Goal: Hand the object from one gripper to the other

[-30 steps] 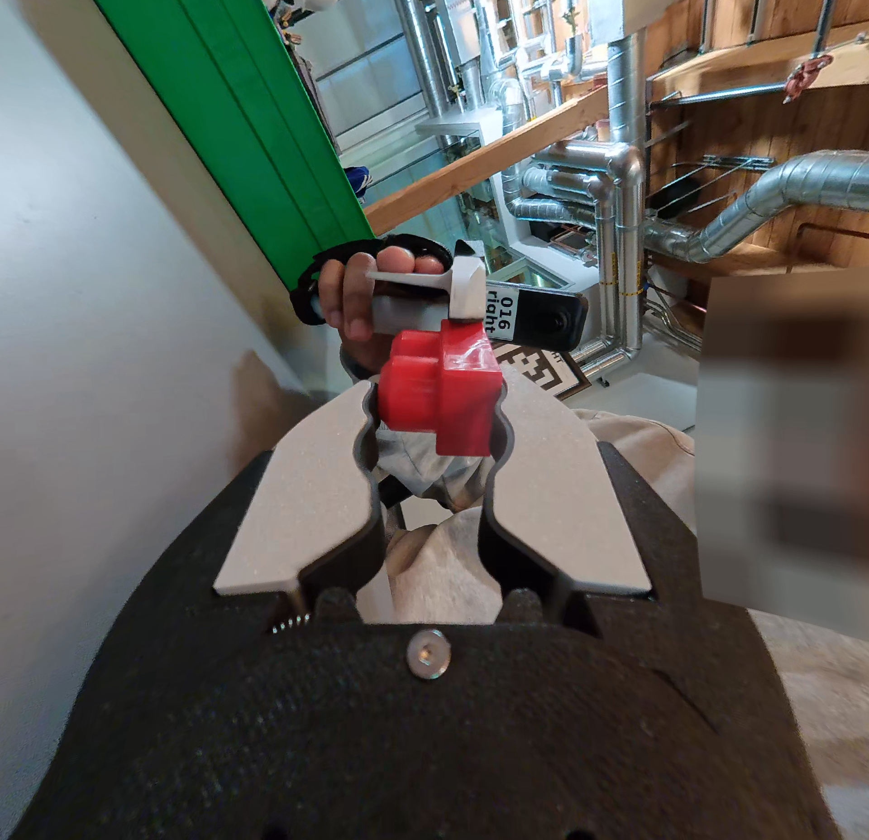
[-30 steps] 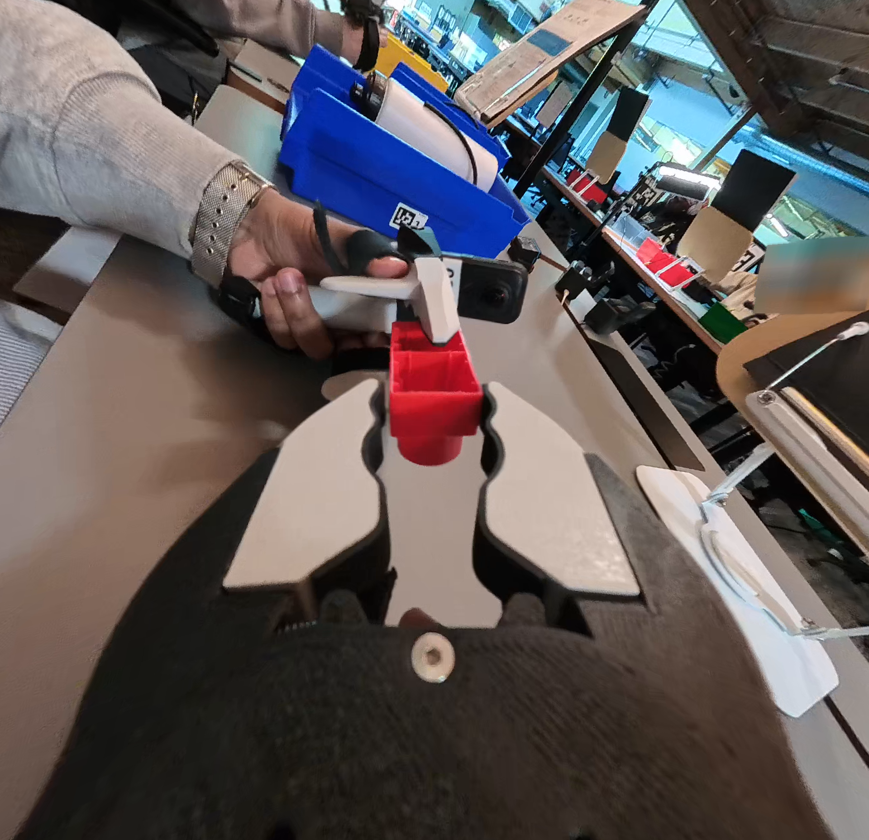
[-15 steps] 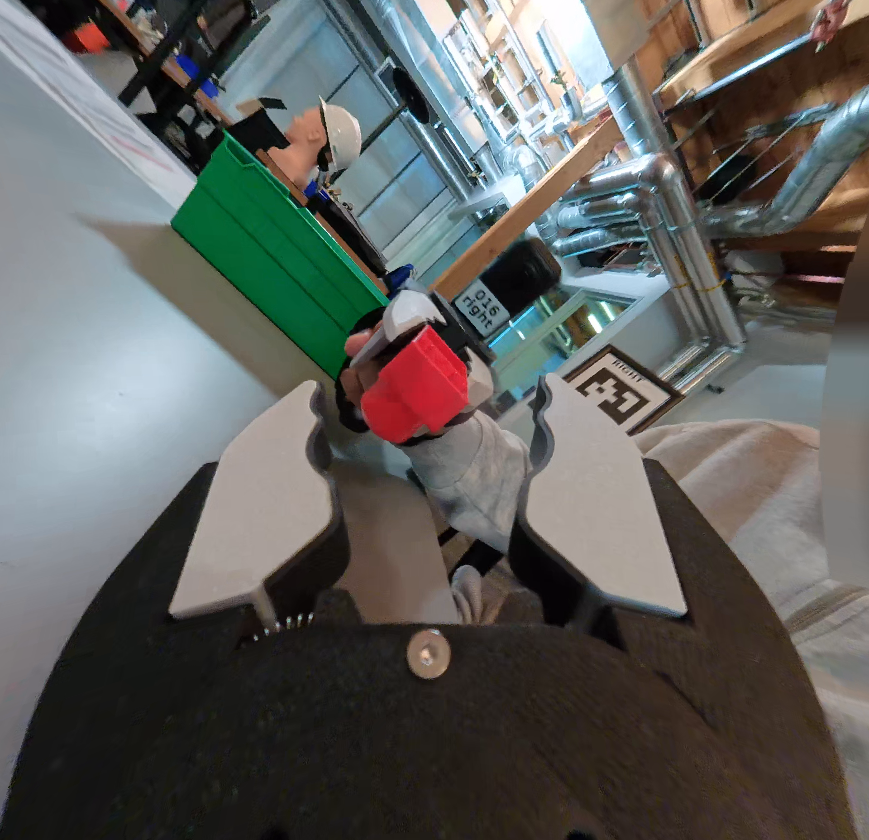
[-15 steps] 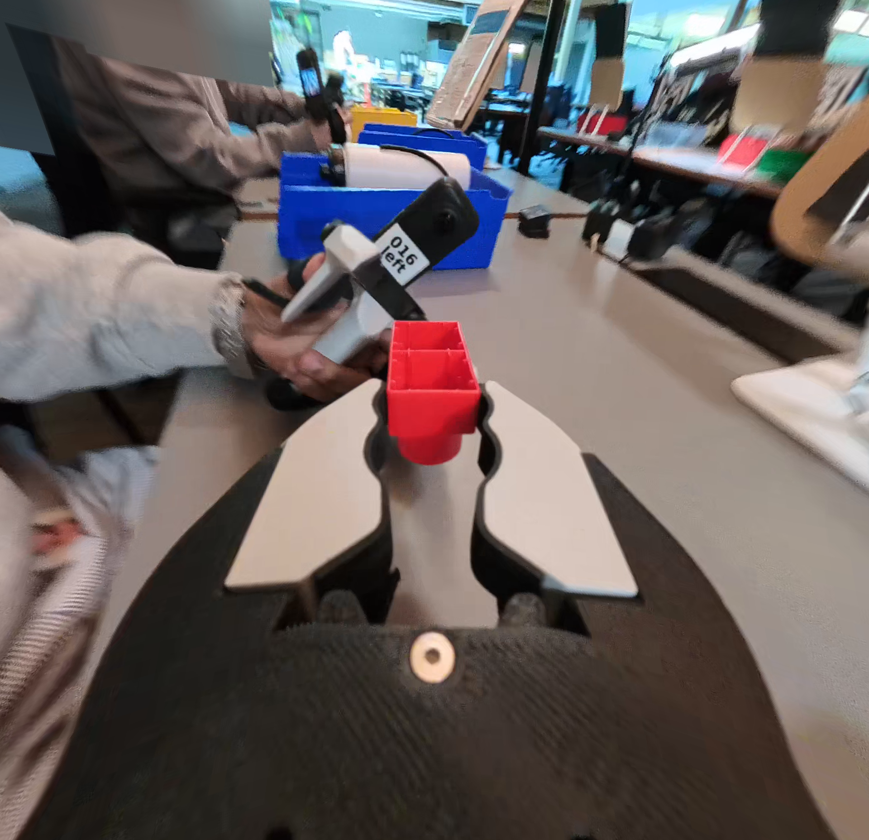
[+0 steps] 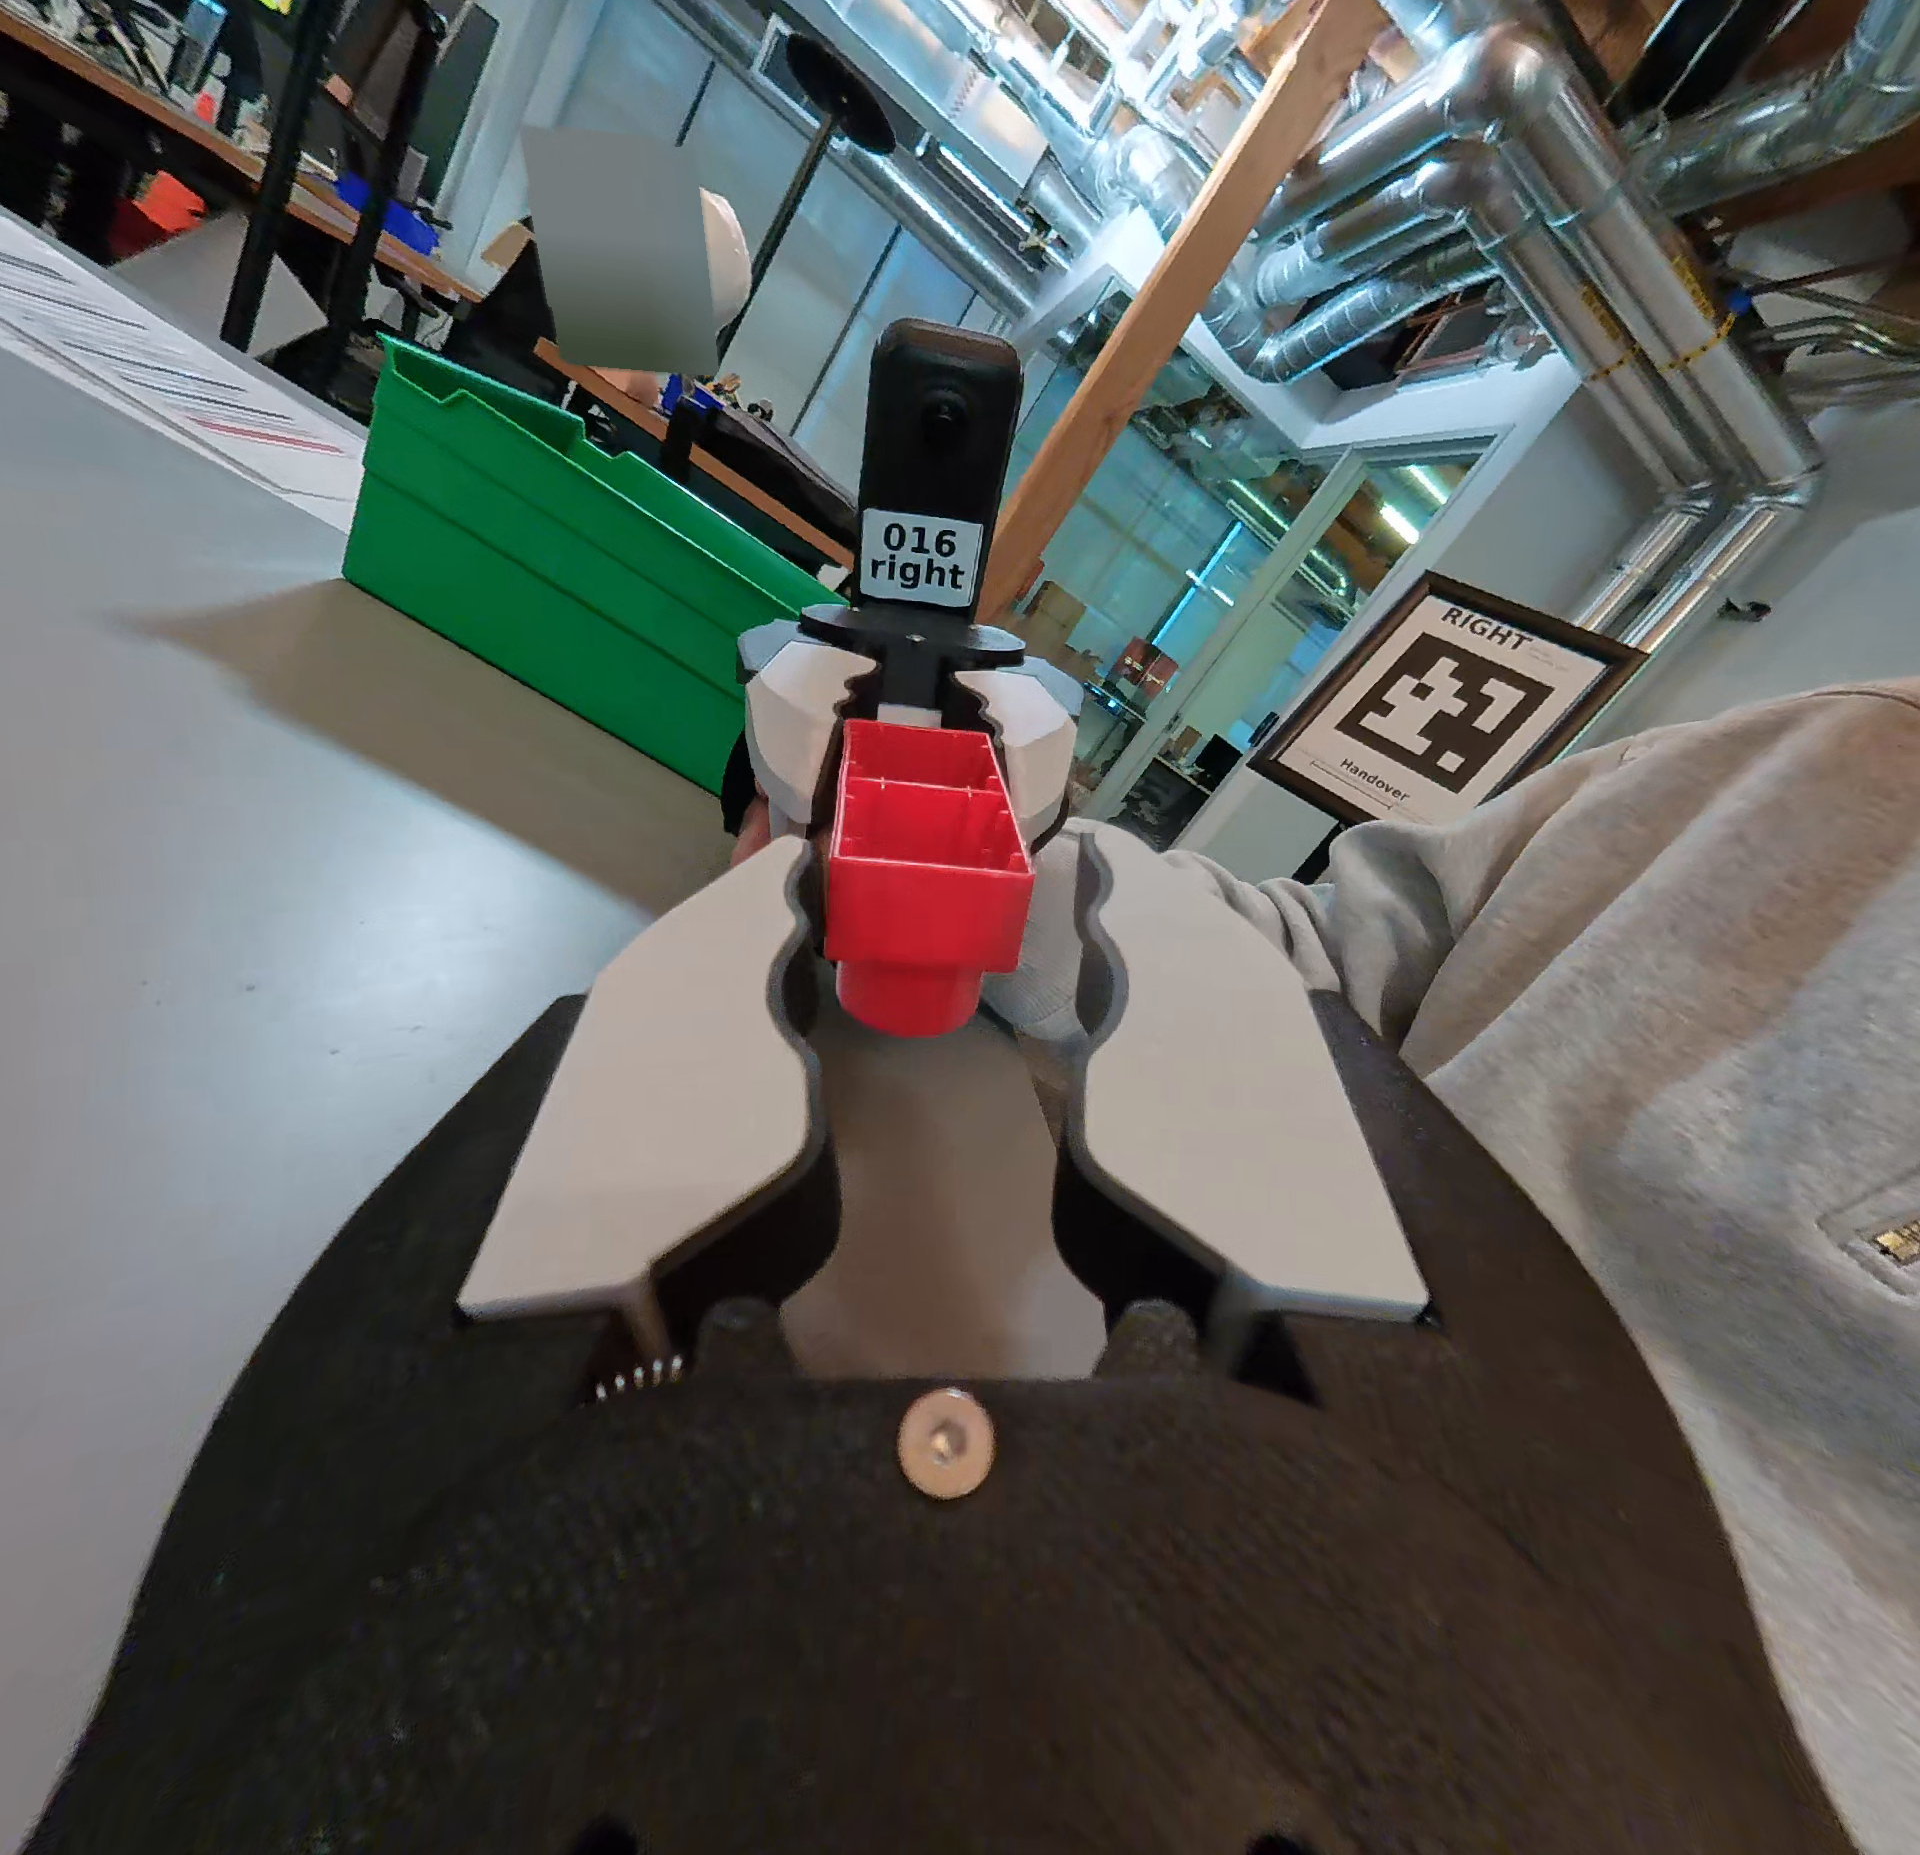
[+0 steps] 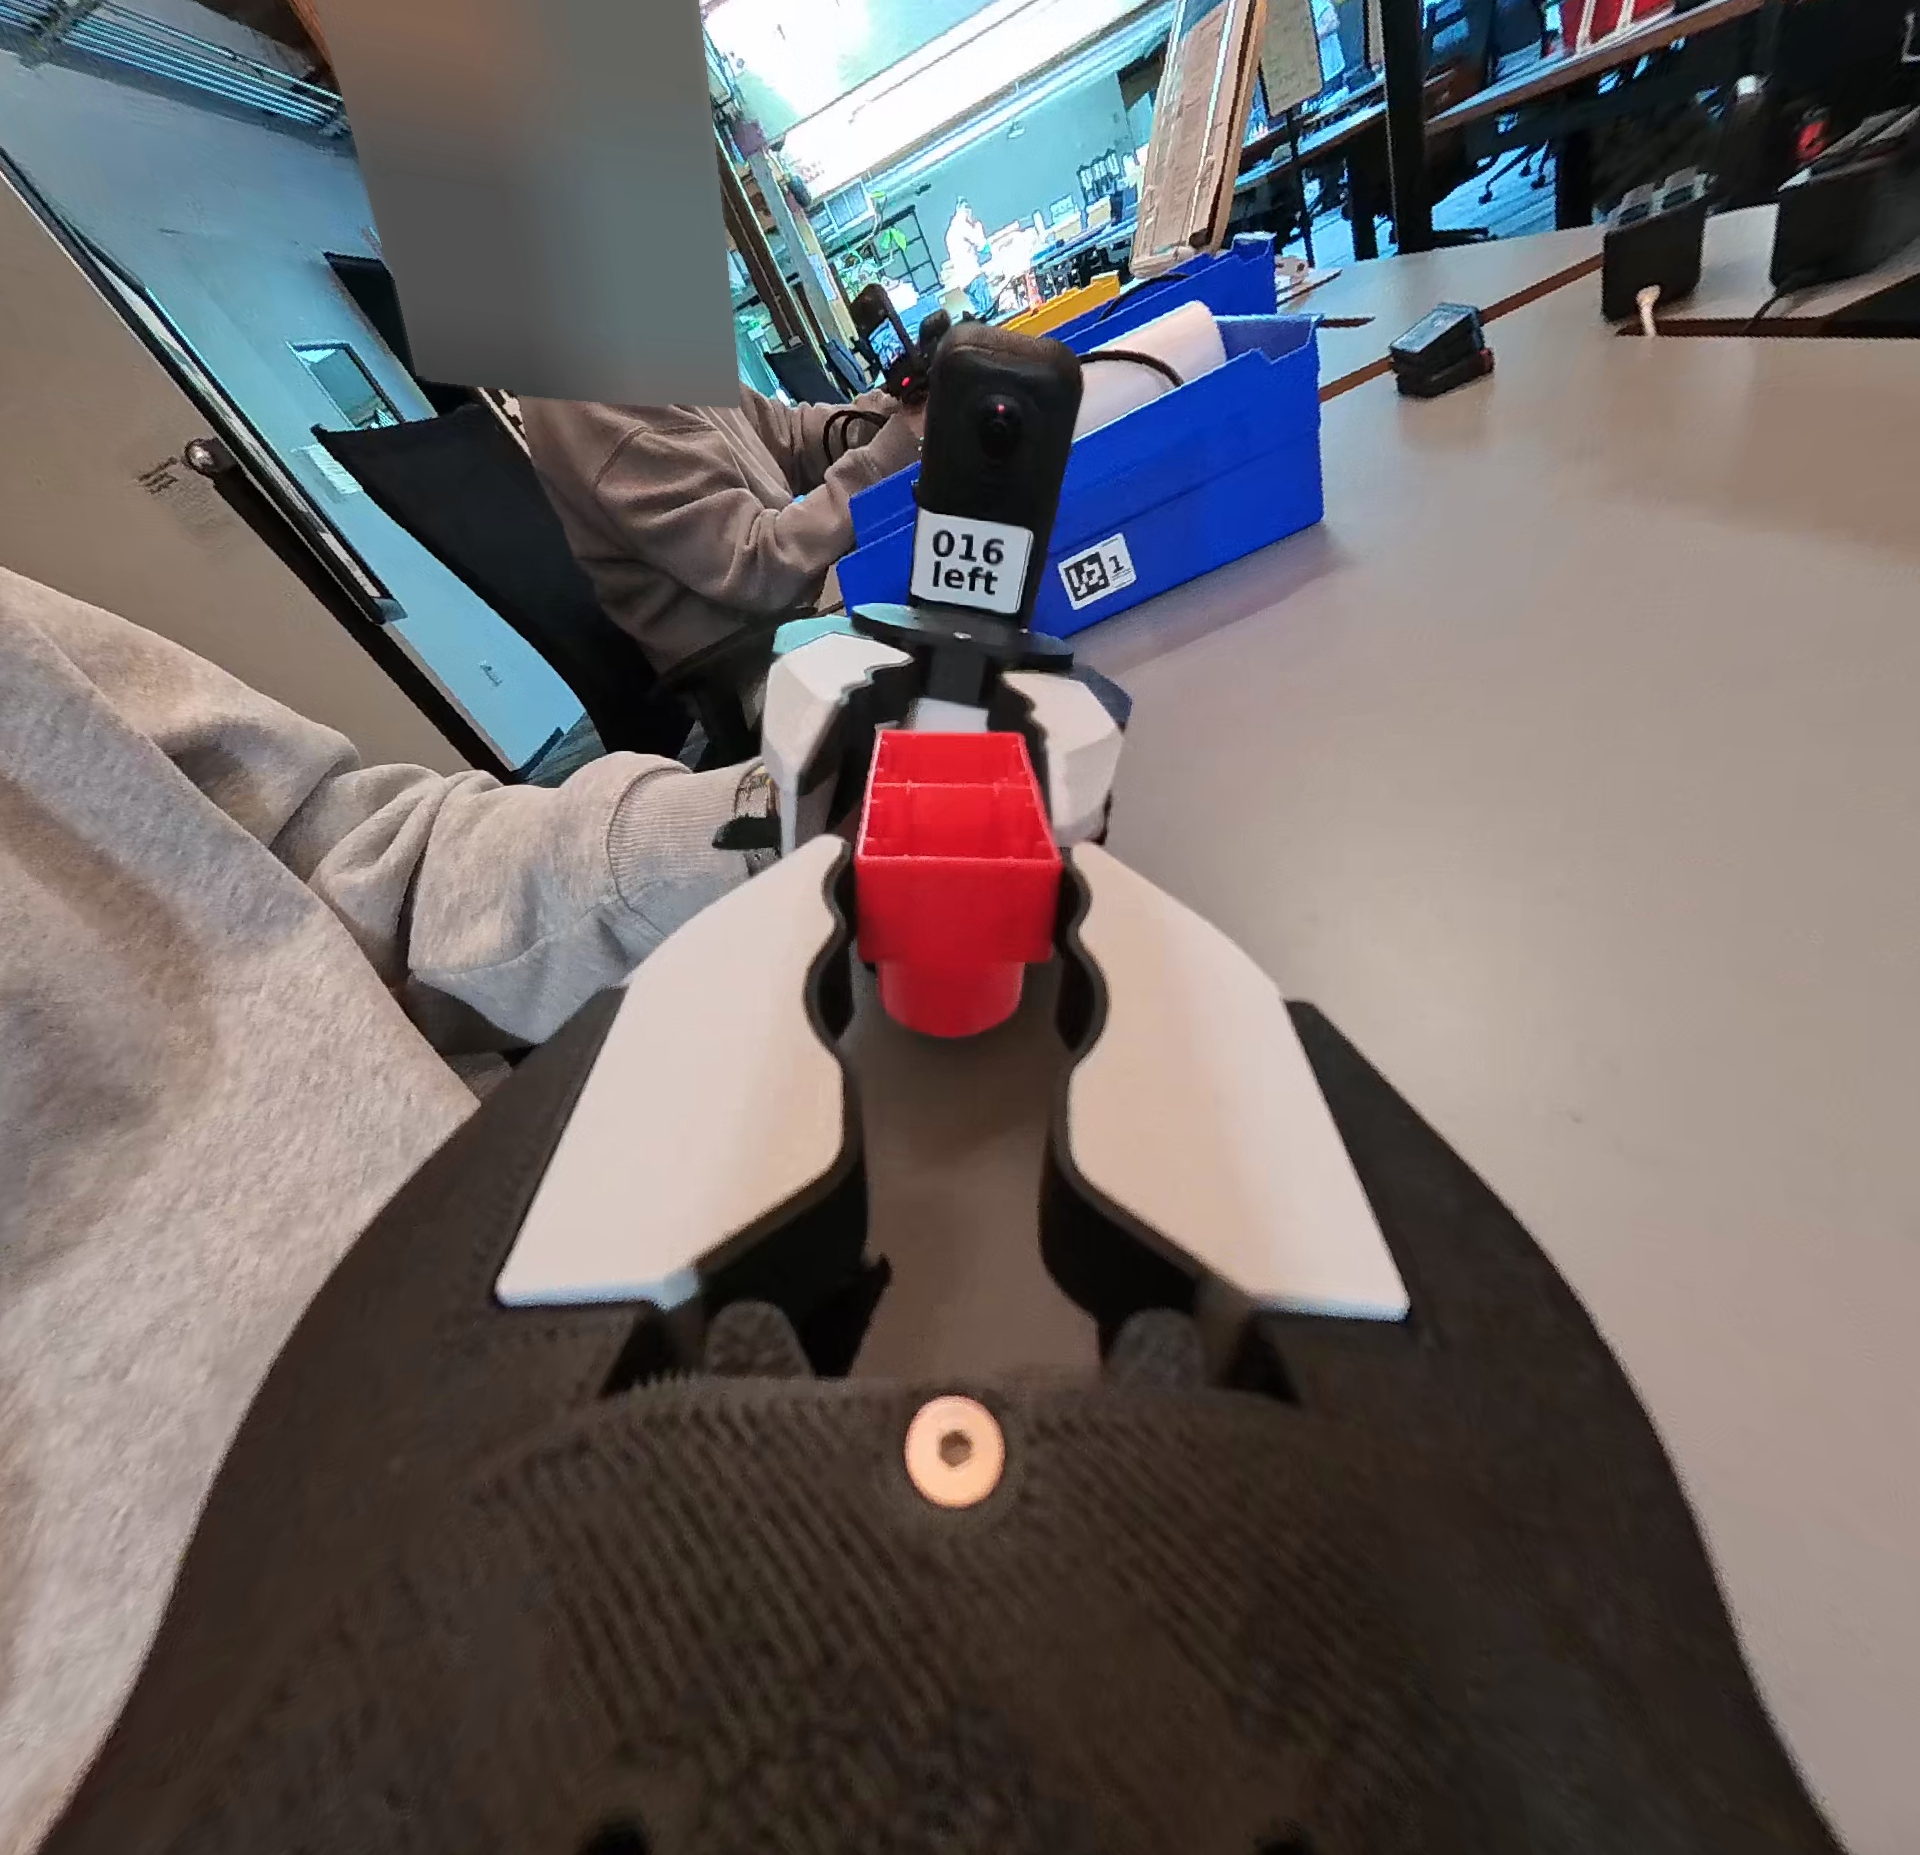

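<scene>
Fingers [image 6: 727,1057] of the right gripper [image 6: 954,906] squeeze the red block [image 6: 956,870] from both sides, so it has a firm hold. The block is up in the air above the grey counter [image 6: 1558,766], open side up, with its round stub pointing down.

The left gripper [image 5: 940,906] faces the right one, nose to nose. Its fingers sit around the other end of the same block. One finger looks like it touches the red wall, but a bit of grey sleeve shows in a gap beside the other finger. So the left fingers look loose, not clamped.

I think the swap is about half done. The two grippers have met and the block sits between both pairs of fingers. What seems left is for the left fingers to close tight, for the right fingers to let go, and for the two to pull apart.

A green bin [image 5: 540,538] and a blue bin [image 6: 1195,475] stand farther back on the counter, well apart from the block.
</scene>
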`<state>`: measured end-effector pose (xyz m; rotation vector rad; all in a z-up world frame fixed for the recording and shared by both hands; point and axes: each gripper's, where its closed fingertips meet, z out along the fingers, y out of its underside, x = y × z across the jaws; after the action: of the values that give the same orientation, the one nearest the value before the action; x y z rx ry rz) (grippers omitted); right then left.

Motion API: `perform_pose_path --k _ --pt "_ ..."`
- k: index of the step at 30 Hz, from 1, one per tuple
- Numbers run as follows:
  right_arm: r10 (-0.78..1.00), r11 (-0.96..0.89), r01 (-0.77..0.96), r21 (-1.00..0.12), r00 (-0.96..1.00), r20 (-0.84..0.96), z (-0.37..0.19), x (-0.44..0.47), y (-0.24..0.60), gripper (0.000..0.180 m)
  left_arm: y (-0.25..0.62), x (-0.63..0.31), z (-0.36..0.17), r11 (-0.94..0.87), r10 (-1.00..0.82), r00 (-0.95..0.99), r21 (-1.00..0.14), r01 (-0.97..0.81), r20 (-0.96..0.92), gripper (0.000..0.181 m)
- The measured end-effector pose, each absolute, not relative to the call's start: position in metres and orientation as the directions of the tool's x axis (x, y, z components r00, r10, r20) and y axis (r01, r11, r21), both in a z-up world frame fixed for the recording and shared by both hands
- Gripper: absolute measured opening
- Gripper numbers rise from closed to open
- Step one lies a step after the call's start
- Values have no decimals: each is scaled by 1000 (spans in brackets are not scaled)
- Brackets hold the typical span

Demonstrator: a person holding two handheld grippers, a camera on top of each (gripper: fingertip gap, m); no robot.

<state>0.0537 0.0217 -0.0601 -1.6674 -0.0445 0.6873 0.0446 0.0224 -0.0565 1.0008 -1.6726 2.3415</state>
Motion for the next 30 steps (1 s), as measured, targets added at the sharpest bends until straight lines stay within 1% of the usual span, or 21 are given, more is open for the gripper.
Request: perform_pose_path --k 3,7,13,14,16,17,18,22,26,29,30 --pt "399 -235 -353 -906 814 -421 -60 54 22 37 23 47 -59 -386 -313 -772 -817 -428 552 47" --pt "403 -231 -372 -899 805 -436 -59 55 21 37 21 47 -64 -358 -327 -768 -824 -439 551 37" --pt "384 -206 -364 -908 823 -417 -61 59 24 37 23 50 -66 -350 -358 -758 -831 -432 545 37" --pt "368 -184 -352 -918 841 -396 -60 61 25 39 24 50 -67 -349 -368 -755 -833 -429 543 37" --pt "301 -124 -301 -946 897 -324 -58 71 28 56 28 53 -66 -361 -391 -744 -834 -418 542 37" --pt "258 -100 -252 -963 928 -269 -58 76 29 62 31 56 -66 -371 -410 -733 -834 -409 542 37" --pt "213 -86 -195 -977 954 -210 -57 80 30 64 34 58 -66 -382 -428 -722 -833 -401 544 37" --pt "28 -112 -7 -994 1000 -10 -63 94 33 62 54 68 -62 -470 -478 -668 -808 -355 571 37" --pt "-92 -132 67 -989 993 80 -66 91 42 65 77 80 -63 -541 -587 -559 -798 -267 585 37" --pt "-173 -178 135 -975 971 166 -71 85 50 68 81 81 -59 -570 -626 -517 -795 -206 583 37" --pt "-202 -197 160 -967 959 199 -73 84 52 72 80 80 -58 -582 -631 -508 -791 -190 586 37"
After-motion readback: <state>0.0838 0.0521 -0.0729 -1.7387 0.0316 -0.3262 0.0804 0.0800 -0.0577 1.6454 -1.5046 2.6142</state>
